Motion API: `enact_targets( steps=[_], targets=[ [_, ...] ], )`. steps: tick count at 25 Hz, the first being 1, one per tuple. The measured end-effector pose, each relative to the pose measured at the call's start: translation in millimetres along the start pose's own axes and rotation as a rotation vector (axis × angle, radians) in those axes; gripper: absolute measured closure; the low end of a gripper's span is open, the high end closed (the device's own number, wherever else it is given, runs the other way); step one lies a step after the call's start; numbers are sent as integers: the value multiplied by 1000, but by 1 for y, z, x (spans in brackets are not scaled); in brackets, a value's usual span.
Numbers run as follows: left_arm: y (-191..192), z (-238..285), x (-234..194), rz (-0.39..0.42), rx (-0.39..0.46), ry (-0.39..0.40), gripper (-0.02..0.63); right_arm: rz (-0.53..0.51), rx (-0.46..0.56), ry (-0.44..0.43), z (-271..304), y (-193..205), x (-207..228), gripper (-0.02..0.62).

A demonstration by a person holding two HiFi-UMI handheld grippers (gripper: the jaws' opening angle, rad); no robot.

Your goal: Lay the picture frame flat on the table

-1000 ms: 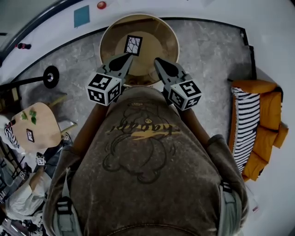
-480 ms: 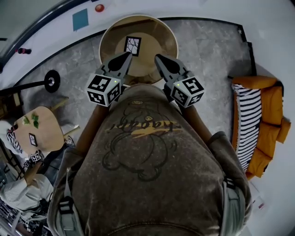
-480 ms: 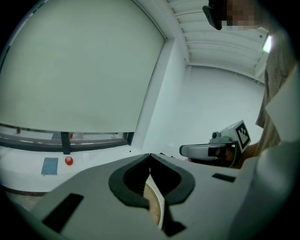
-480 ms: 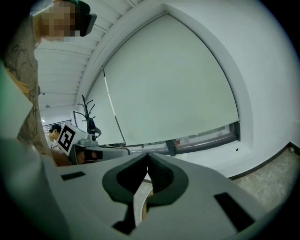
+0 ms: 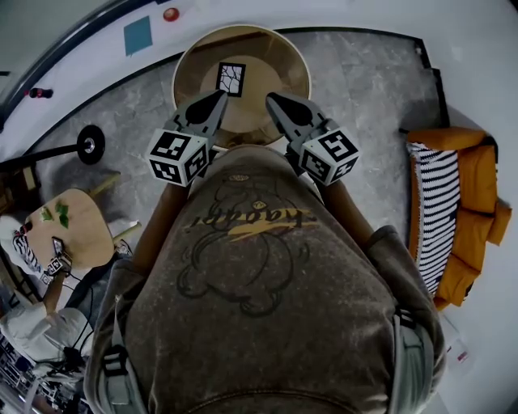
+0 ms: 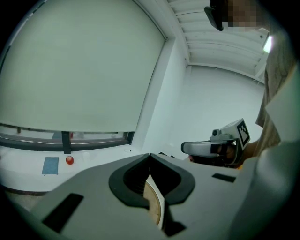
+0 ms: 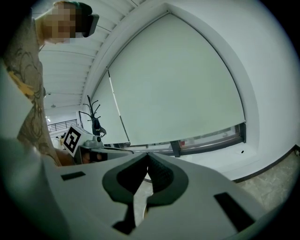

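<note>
A small black picture frame (image 5: 231,78) with a white mat and a branch drawing sits on the round wooden table (image 5: 275,61), its face turned toward me. I cannot tell whether it leans or lies flat. My left gripper (image 5: 220,98) hovers just on the near side of the frame, shut and empty. My right gripper (image 5: 273,99) hangs beside it to the right, also shut on nothing. In the left gripper view the jaws of the left gripper (image 6: 150,155) meet, with the table rim (image 6: 154,206) below. The right gripper (image 7: 148,154) shows its jaws meeting too.
An orange sofa (image 5: 473,194) with a striped cushion (image 5: 433,218) stands at the right. At the left are a small wooden side table (image 5: 73,230), a seated person and a black stand base (image 5: 91,144). A blue square (image 5: 137,35) and red button (image 5: 170,14) sit by the wall.
Both grippers stay shut, nearly where they were by the frame. The frame has not moved. The person at lower left has shifted a little.
</note>
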State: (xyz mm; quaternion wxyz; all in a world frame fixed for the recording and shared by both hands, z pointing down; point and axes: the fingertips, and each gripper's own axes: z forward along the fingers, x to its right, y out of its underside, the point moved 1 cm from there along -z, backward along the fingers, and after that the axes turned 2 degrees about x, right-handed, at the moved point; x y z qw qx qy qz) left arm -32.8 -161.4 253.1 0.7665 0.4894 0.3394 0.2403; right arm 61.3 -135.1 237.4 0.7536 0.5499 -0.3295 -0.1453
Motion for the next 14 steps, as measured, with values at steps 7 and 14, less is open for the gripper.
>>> enact_targets(
  steps=[7, 14],
  targets=[
    [3, -1, 1, 4, -2, -5, 588, -4, -6, -15, 4, 0, -4, 576],
    [6, -1, -3, -6, -11, -5, 588, 4, -15, -10, 6, 2, -5, 576]
  ],
)
